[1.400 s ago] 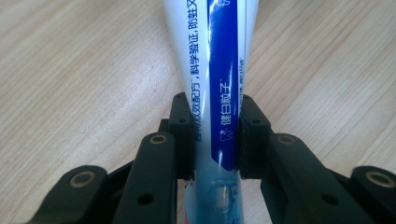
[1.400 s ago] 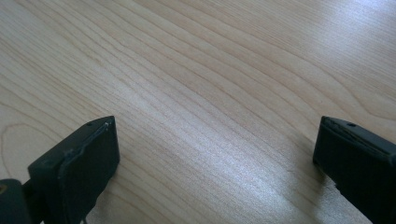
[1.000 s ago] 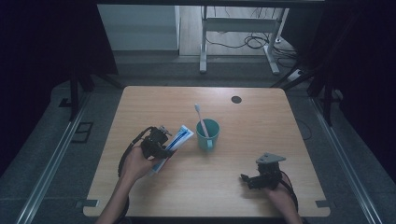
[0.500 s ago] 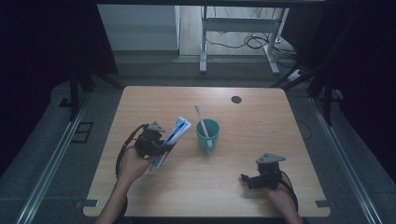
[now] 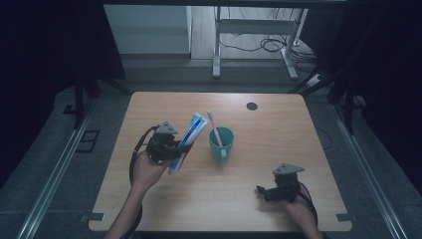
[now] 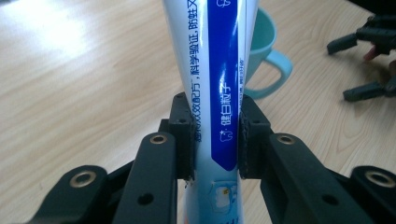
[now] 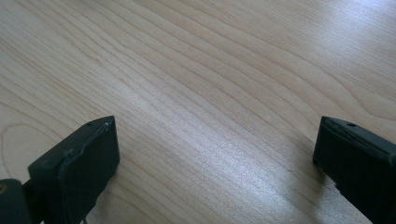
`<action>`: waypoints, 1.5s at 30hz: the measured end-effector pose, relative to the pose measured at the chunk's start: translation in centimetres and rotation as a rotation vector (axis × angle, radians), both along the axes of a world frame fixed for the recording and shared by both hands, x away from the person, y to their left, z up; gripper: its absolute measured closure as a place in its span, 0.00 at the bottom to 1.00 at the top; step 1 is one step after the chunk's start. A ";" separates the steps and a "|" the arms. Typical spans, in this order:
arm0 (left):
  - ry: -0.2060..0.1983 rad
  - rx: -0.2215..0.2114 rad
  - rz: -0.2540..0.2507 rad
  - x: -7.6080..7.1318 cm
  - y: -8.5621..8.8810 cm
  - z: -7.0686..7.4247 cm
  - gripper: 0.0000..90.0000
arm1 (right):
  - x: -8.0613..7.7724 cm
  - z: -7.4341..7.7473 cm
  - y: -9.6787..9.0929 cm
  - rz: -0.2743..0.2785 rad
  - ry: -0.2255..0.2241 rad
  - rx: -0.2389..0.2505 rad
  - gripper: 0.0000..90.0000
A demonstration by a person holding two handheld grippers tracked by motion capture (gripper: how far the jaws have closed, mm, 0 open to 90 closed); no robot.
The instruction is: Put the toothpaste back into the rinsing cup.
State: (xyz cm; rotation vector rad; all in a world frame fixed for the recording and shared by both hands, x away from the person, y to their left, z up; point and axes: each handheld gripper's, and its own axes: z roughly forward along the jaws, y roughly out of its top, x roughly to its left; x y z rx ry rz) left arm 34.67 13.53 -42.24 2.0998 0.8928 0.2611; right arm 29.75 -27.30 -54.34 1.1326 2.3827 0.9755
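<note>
Lifted since a second ago, the toothpaste tube (image 5: 189,140) stands pinched in the left tongs (image 5: 171,148) left of centre, beside the teal cup (image 5: 221,142), while the right tongs (image 5: 268,192) rest spread on bare tabletop (image 5: 278,129) at lower right.

I saw a teal mug (image 5: 221,143) standing mid-bench (image 5: 278,129) with a toothbrush (image 5: 214,125) leaning inside it, and a dark round spot (image 5: 252,106) near the far edge.

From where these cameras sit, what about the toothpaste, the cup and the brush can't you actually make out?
- Toothpaste tube, left gripper view: both ends cut off by the frame; the pads hide its sides.
- Teal cup, same view: mostly behind the tube.
- Toothbrush, high view: lower end hidden inside the cup; bristles too small to make out.
- Tube print, high view: too small to read.
</note>
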 end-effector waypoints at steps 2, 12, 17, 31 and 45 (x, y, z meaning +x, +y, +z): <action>-0.009 -0.015 -0.002 0.1 -0.3 0.3 0.80 | 0.0 0.0 0.0 -0.001 -0.001 0.000 0.00; -0.045 -0.051 -0.020 1.0 -2.0 1.5 0.80 | 0.0 0.0 0.0 -0.001 -0.001 0.000 0.00; -0.060 -0.063 -0.027 1.5 -3.1 2.2 0.80 | 0.0 0.0 0.0 -0.001 -0.001 0.000 0.00; -0.092 -0.083 -0.029 3.1 -5.8 3.2 0.80 | 0.0 0.0 0.0 0.000 -0.001 0.000 0.00; -0.138 -0.112 -0.009 4.9 -8.1 4.0 0.80 | 0.0 0.0 0.0 0.002 -0.001 0.000 0.01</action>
